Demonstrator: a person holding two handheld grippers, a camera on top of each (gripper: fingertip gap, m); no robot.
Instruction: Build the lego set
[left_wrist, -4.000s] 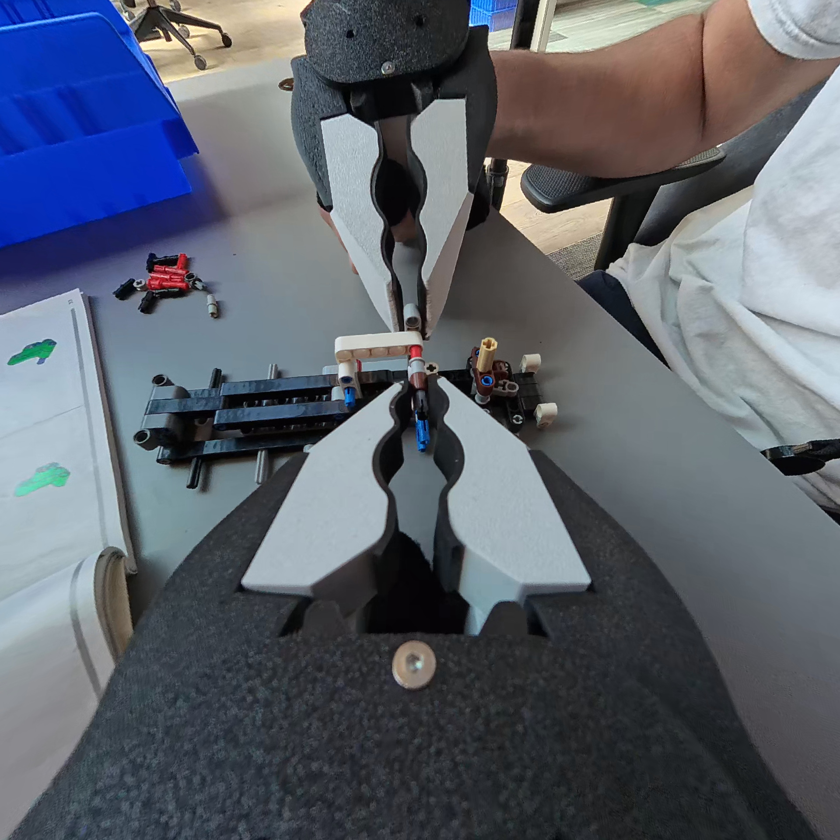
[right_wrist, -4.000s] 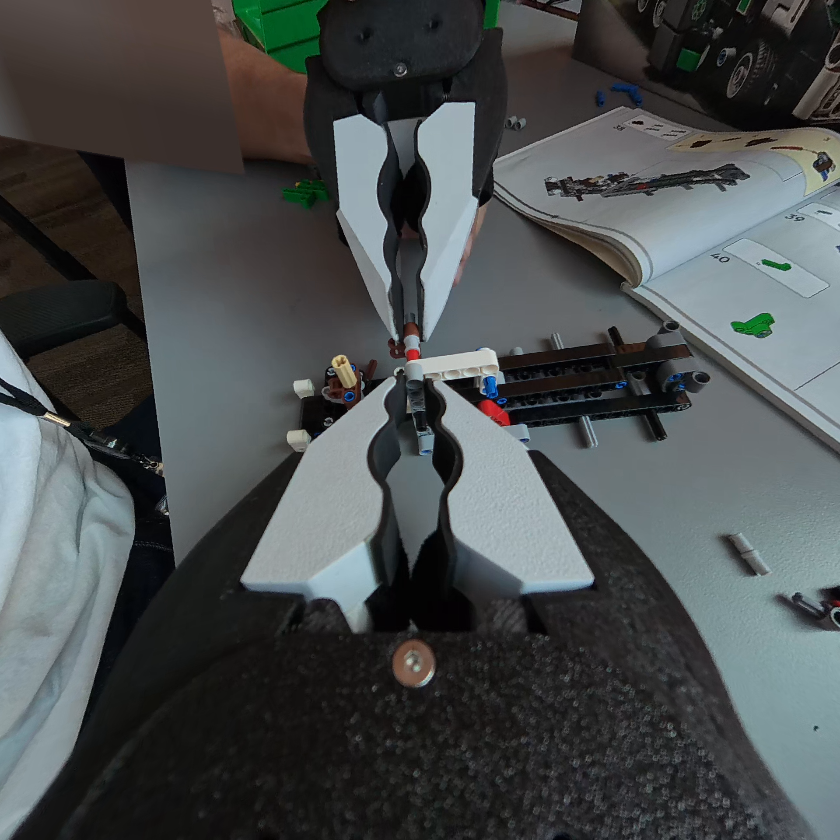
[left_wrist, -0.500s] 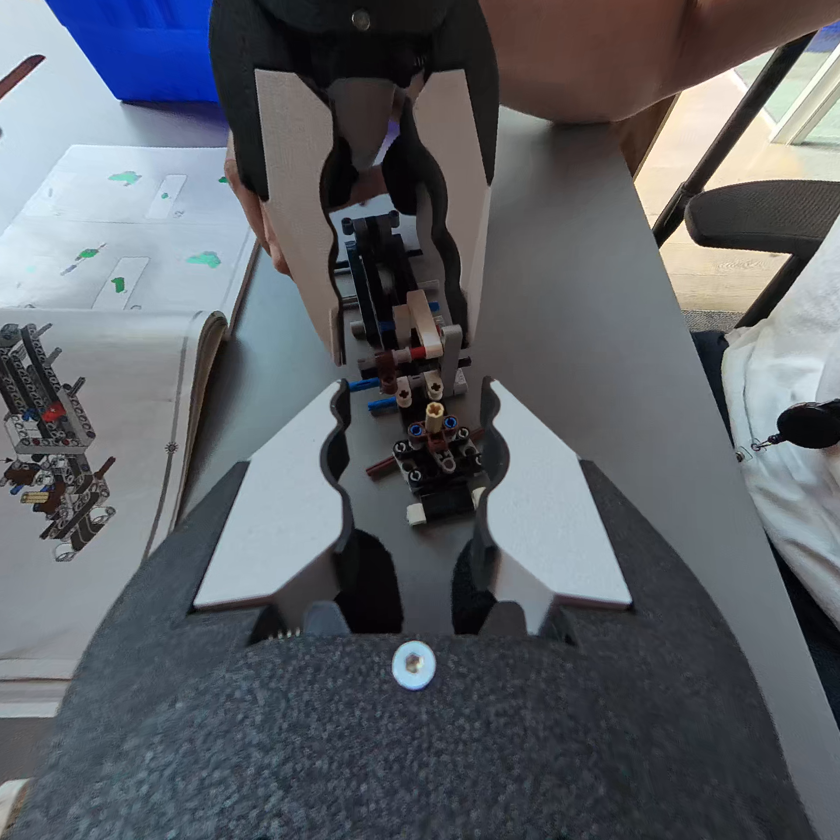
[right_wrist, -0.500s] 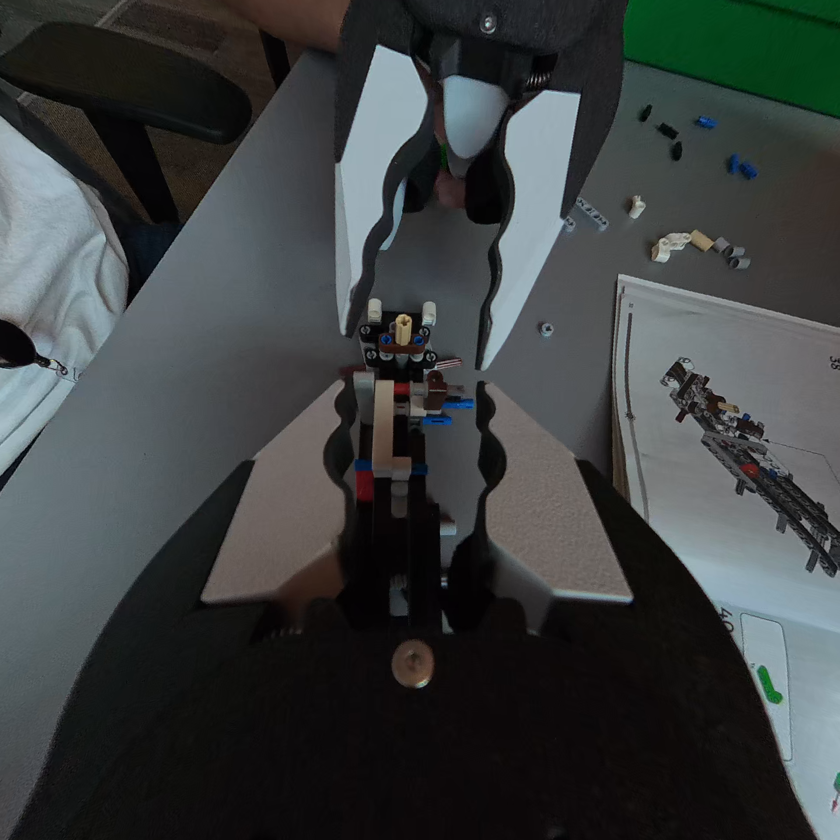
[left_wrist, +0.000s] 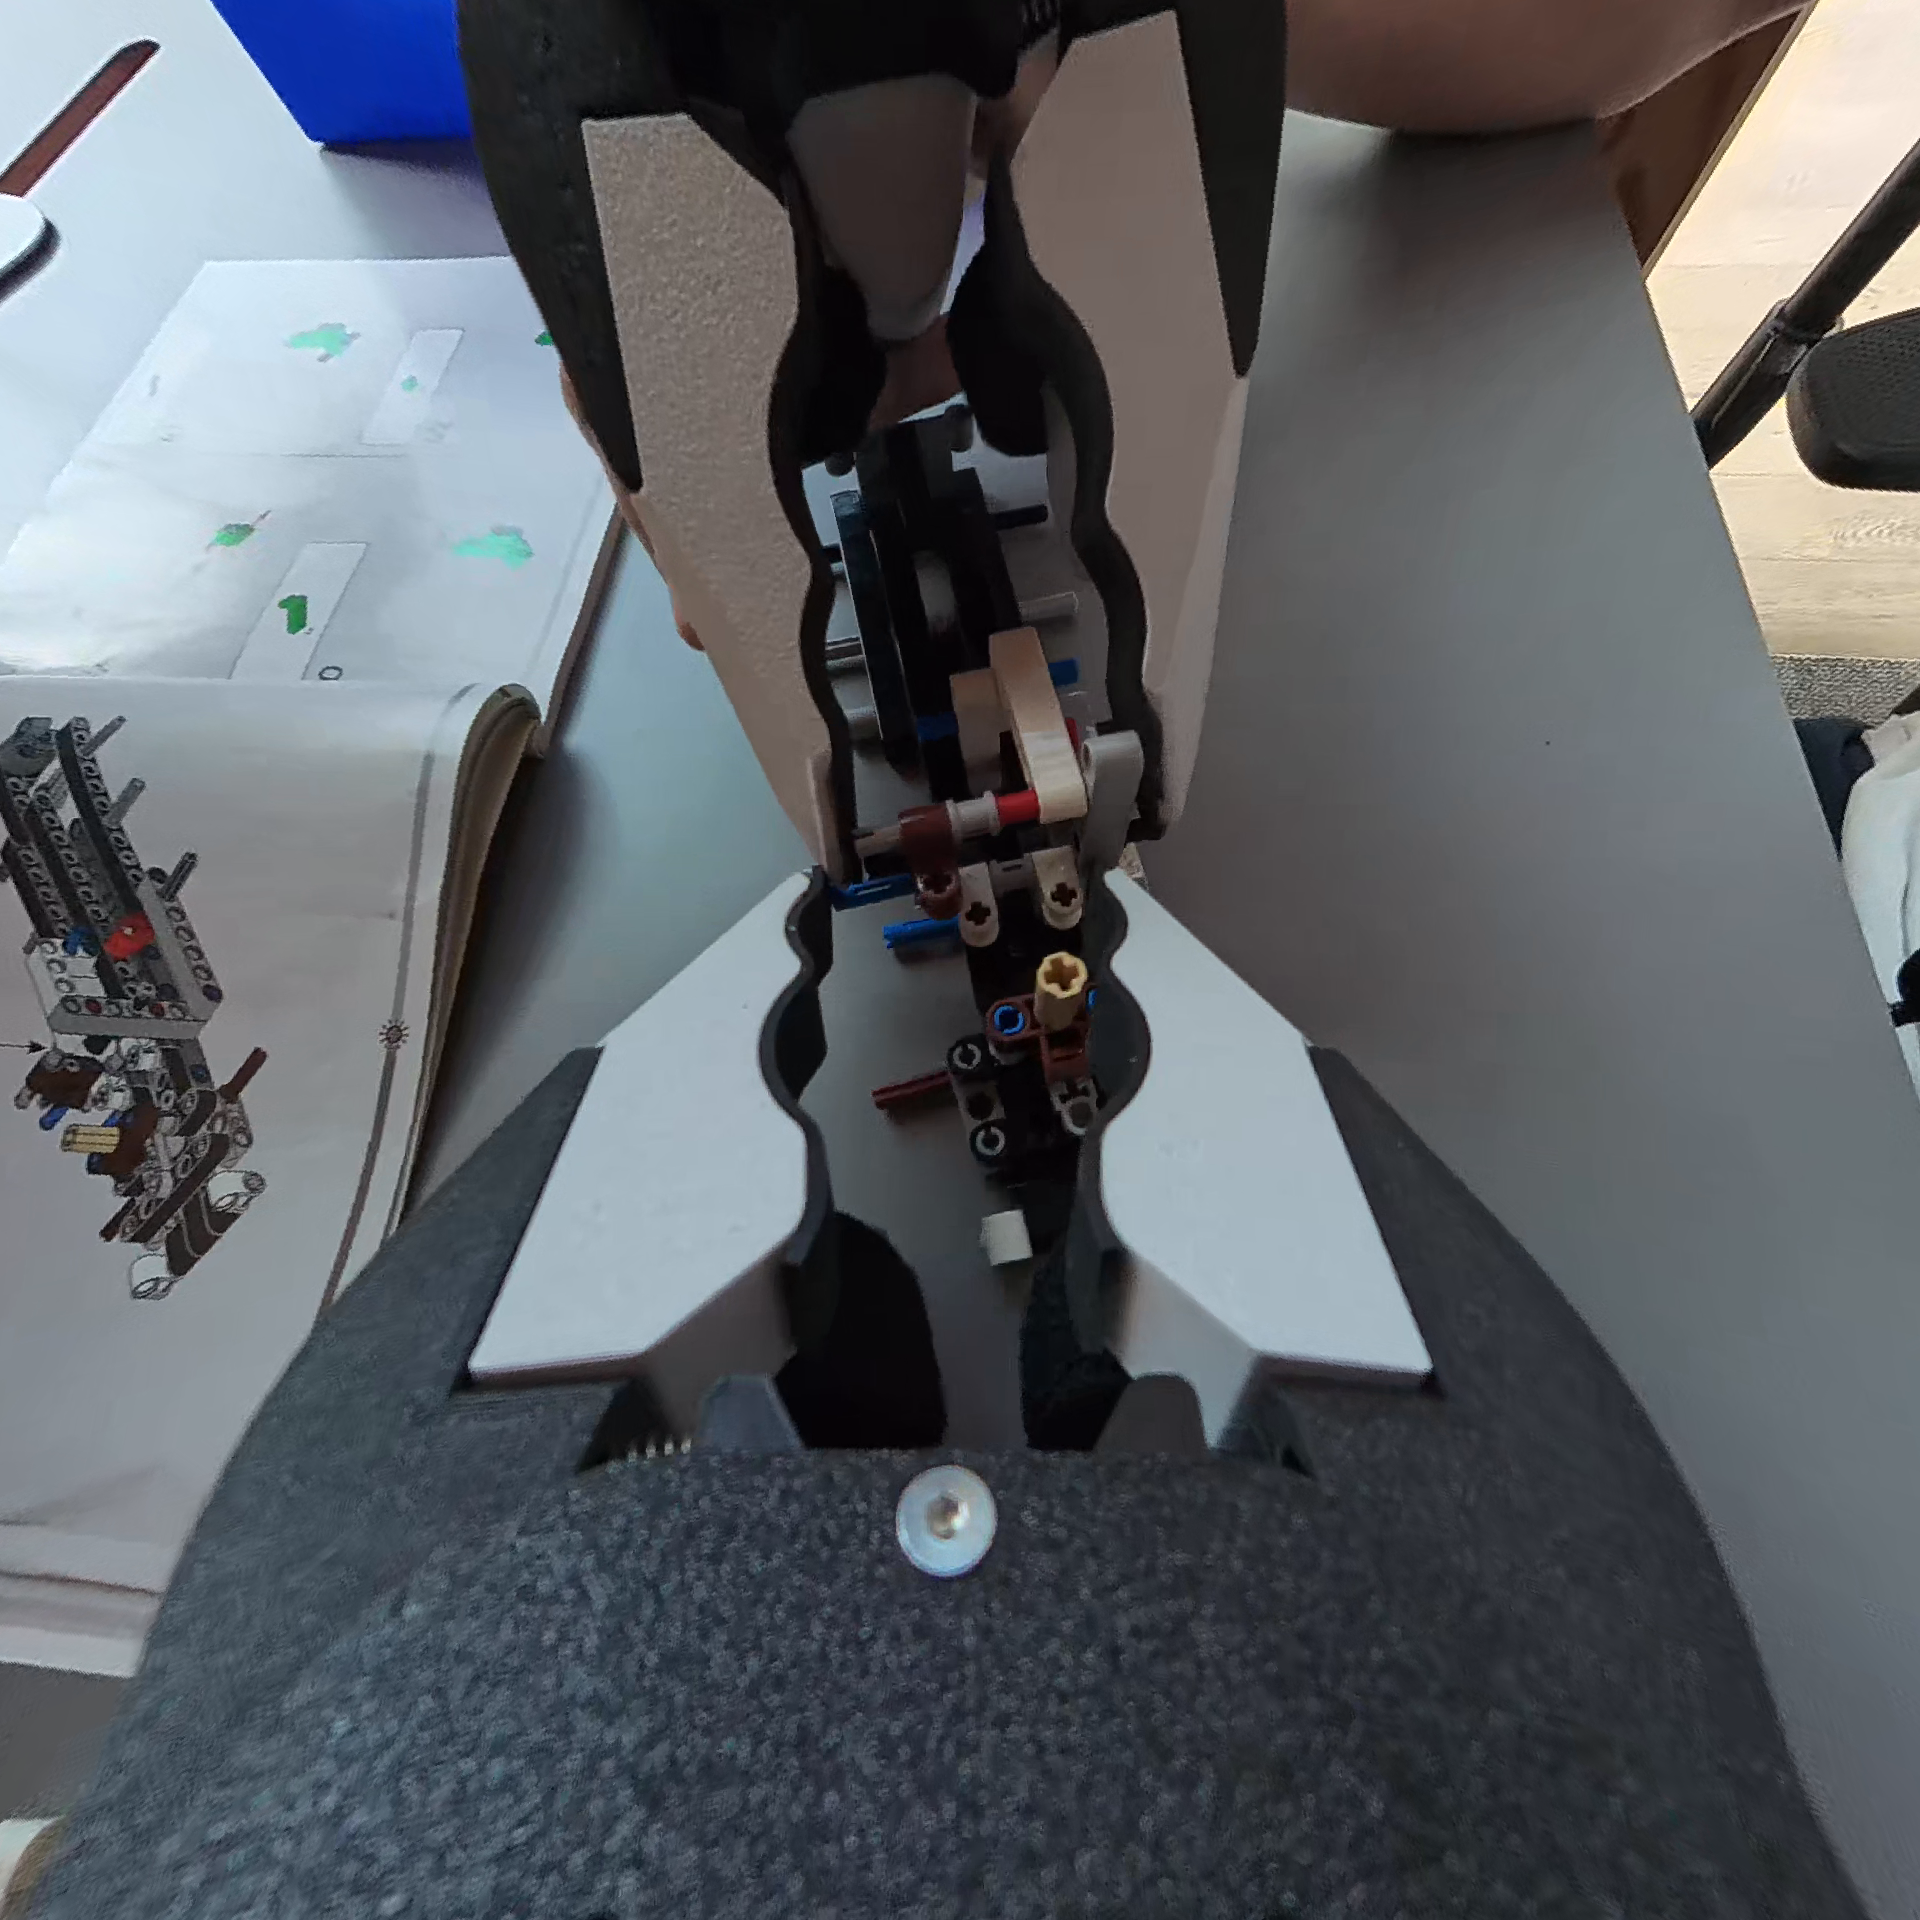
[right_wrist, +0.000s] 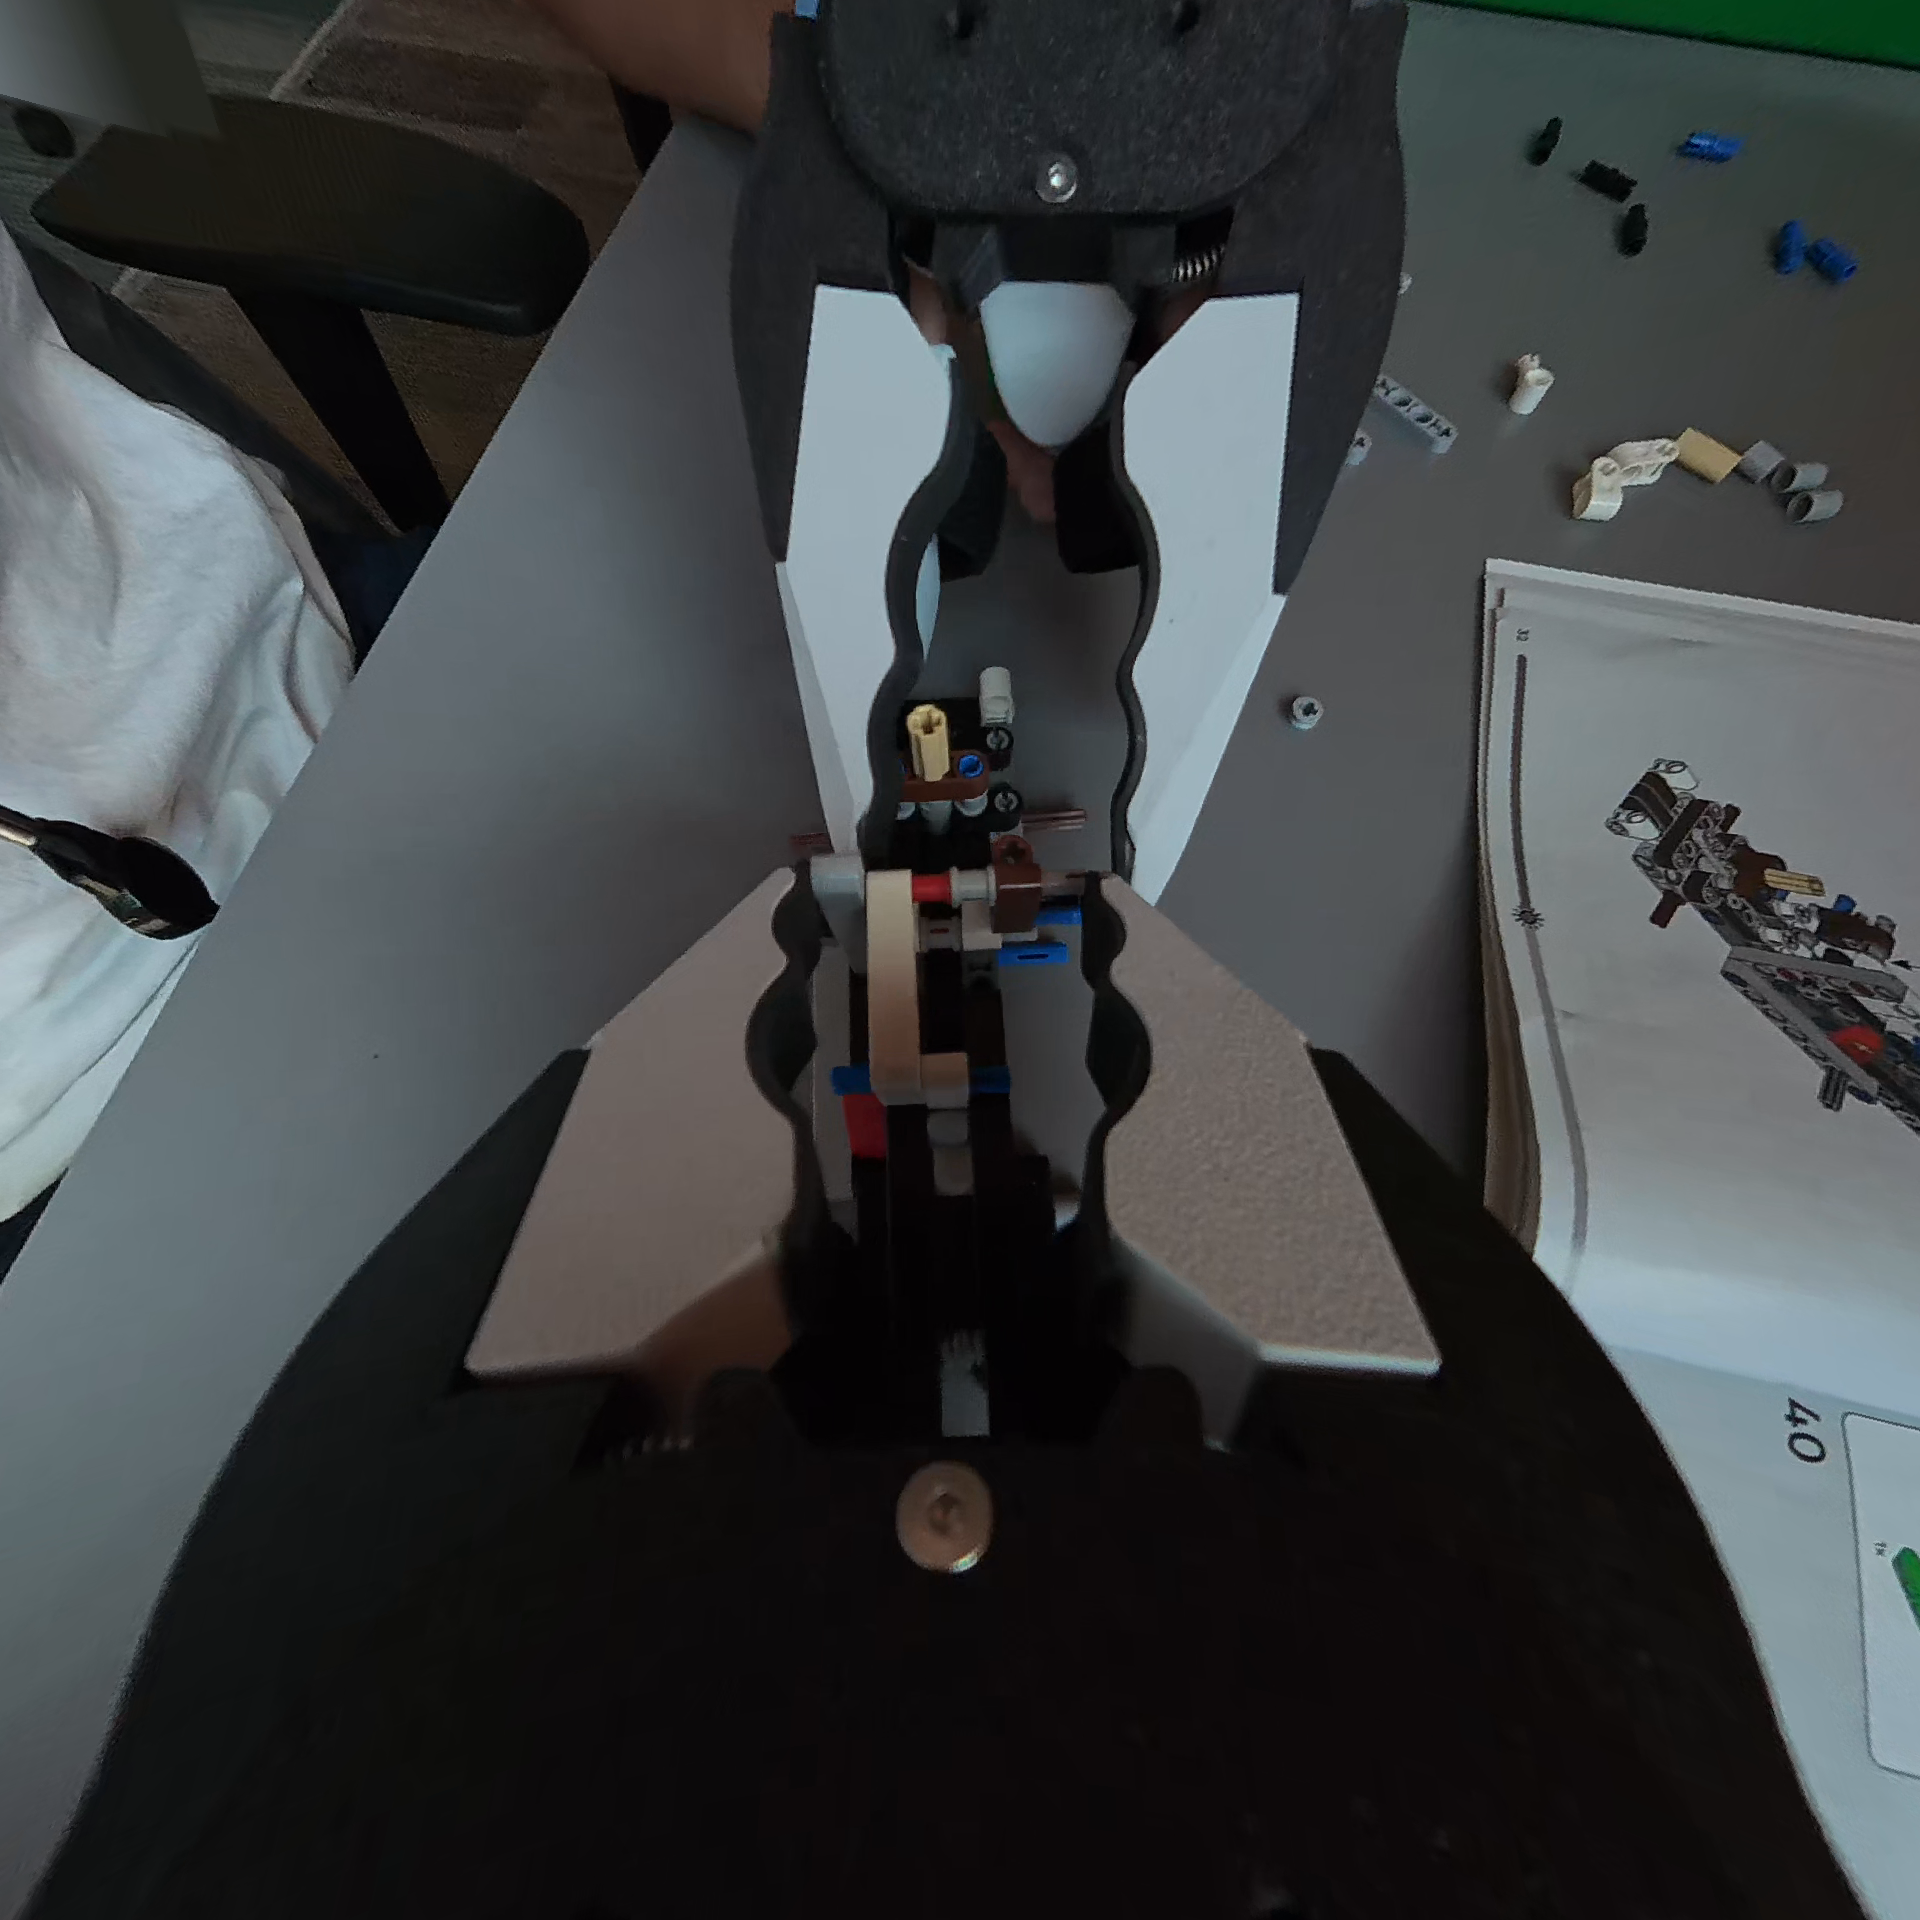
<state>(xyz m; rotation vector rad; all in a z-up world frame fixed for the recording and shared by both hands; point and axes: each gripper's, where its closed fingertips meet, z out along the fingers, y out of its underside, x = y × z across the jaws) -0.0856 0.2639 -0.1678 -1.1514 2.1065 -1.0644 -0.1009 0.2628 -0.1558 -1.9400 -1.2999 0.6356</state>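
A long black lego chassis lies on the grey table between my two grippers, which face each other along it. A tan beam and a red-and-grey cross axle sit on top of it. My left gripper is open and straddles the end with the upright tan pin. Only its right finger is against the build. My right gripper straddles the chassis, and its pads touch both ends of the cross axle. The right gripper also shows in the left wrist view.
An open instruction booklet lies to one side of the build. Loose small pieces and a grey bush lie beyond it. A blue bin stands far off. The table edge, a chair and a person in white are on the other side. Only a small space, under 4 cm, lies between the two pairs of fingers. The grey bush is about 9 cm from both grippers' fingertips.
Four seconds ago both grippers pinched small parts across the chassis; now they straddle it lengthwise. In the last half second the grippers have come closer and the left jaws have narrowed slightly.
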